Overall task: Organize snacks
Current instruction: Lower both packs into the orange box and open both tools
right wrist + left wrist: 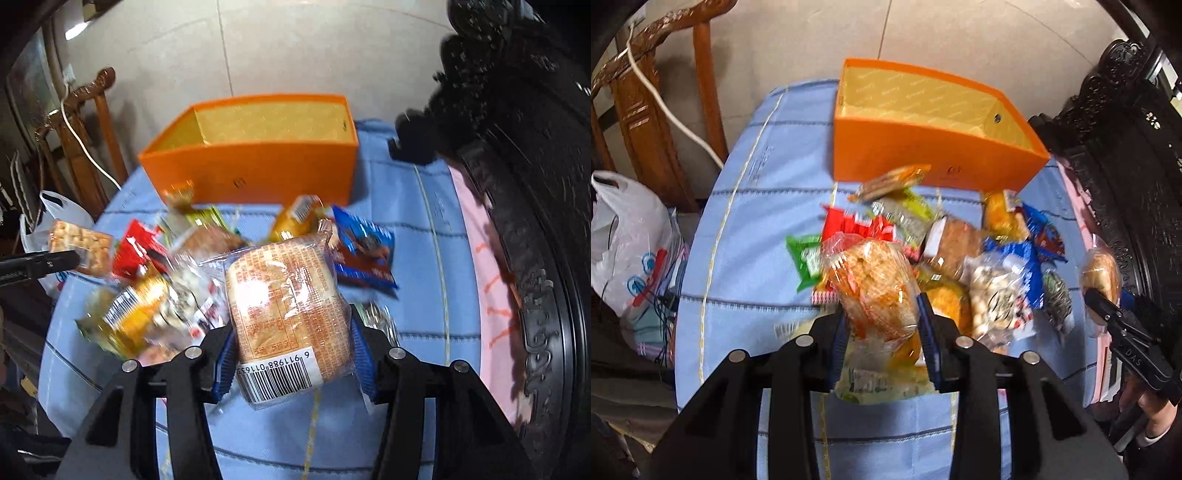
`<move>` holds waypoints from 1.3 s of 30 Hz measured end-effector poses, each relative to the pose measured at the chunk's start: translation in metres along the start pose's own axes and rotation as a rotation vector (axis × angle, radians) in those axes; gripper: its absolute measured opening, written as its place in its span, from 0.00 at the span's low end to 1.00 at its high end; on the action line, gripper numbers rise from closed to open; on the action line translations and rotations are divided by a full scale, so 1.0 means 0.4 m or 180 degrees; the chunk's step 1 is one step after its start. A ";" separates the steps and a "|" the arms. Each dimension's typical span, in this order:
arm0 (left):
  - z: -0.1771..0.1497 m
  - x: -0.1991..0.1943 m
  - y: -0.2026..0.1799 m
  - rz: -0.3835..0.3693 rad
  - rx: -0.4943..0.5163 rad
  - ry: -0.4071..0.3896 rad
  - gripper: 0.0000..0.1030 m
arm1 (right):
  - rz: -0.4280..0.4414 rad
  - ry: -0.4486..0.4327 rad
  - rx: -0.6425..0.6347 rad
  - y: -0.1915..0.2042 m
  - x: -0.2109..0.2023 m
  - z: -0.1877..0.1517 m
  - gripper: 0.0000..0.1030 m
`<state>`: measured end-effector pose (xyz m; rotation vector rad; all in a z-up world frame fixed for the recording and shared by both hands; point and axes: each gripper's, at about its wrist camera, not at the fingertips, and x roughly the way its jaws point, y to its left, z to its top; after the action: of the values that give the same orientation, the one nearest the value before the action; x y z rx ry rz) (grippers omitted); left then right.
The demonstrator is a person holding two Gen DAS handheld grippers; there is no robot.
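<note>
- Right gripper (291, 354): blue pads clamped on a clear-wrapped bread bun (284, 306), held above the table. Wrapper carries dense red print, not legible; its white barcode label reads "6 911988 01163…", the rest cut off.
- Left gripper (881, 332): pads closed on a clear-wrapped orange pastry (875, 291), also held off the cloth. A green-and-white label at the pack's near end is unreadable.
- Snack pile (960, 243): loose packets on the blue checked tablecloth (746, 229), between the grippers and the box; red, green and blue packs, lettering blurred.
- Orange box (923, 155): open-topped, yellow patterned lining, standing behind the pile; small dark mark on its front, illegible.
- Surroundings: white plastic bag (624, 236) beside a wooden chair (665, 122); dark carved furniture (535, 184) on the right.
</note>
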<state>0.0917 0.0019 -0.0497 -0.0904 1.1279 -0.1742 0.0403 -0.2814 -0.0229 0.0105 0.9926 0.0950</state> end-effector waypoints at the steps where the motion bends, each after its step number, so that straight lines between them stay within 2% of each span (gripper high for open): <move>1: 0.019 -0.008 -0.007 -0.0023 0.0021 -0.0046 0.33 | 0.0013 -0.0034 -0.0001 0.003 -0.004 0.014 0.52; 4: 0.077 -0.027 -0.028 -0.0011 0.0104 -0.0183 0.33 | 0.0052 -0.0192 0.0032 -0.004 -0.011 0.093 0.52; 8: 0.208 -0.026 -0.055 -0.0054 0.0127 -0.0358 0.33 | 0.0083 -0.0380 0.0087 -0.021 0.010 0.225 0.52; 13: 0.384 0.032 -0.067 -0.0085 0.0083 -0.0481 0.33 | 0.0098 -0.0453 0.0140 -0.035 0.097 0.366 0.52; 16: 0.454 0.092 -0.070 0.0026 0.0078 -0.0452 0.33 | 0.0130 -0.0396 0.0229 -0.044 0.189 0.432 0.52; 20: 0.529 0.200 -0.071 0.0127 0.0093 -0.0320 0.33 | 0.0128 -0.0258 0.0238 -0.047 0.307 0.476 0.52; 26: 0.558 0.347 -0.062 0.0166 0.0012 -0.0045 0.34 | 0.0149 0.0014 0.0299 -0.053 0.442 0.493 0.53; 28: 0.557 0.365 -0.061 0.0147 -0.0043 -0.0019 0.48 | 0.0101 0.0107 0.0393 -0.058 0.468 0.490 0.56; 29: 0.555 0.366 -0.060 0.0207 -0.0078 -0.0051 0.74 | 0.0093 0.0122 0.0448 -0.062 0.472 0.487 0.60; 30: 0.553 0.358 -0.060 0.0314 -0.0119 -0.0121 0.93 | 0.0109 0.0082 0.0481 -0.064 0.464 0.482 0.62; 32: 0.544 0.321 -0.065 0.0366 -0.0117 -0.0395 0.94 | 0.0108 -0.0012 0.0494 -0.067 0.439 0.472 0.64; 37: 0.509 0.247 -0.081 0.0399 0.0063 -0.0436 0.94 | 0.0079 -0.0134 0.0651 -0.091 0.343 0.418 0.66; 39: 0.477 0.203 -0.078 0.0490 0.0128 -0.0493 0.94 | 0.0061 -0.0162 0.0714 -0.108 0.304 0.384 0.73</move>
<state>0.2953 -0.0468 -0.0355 0.0187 0.9721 -0.0513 0.2379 -0.3087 -0.0429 0.2269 0.9483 0.0004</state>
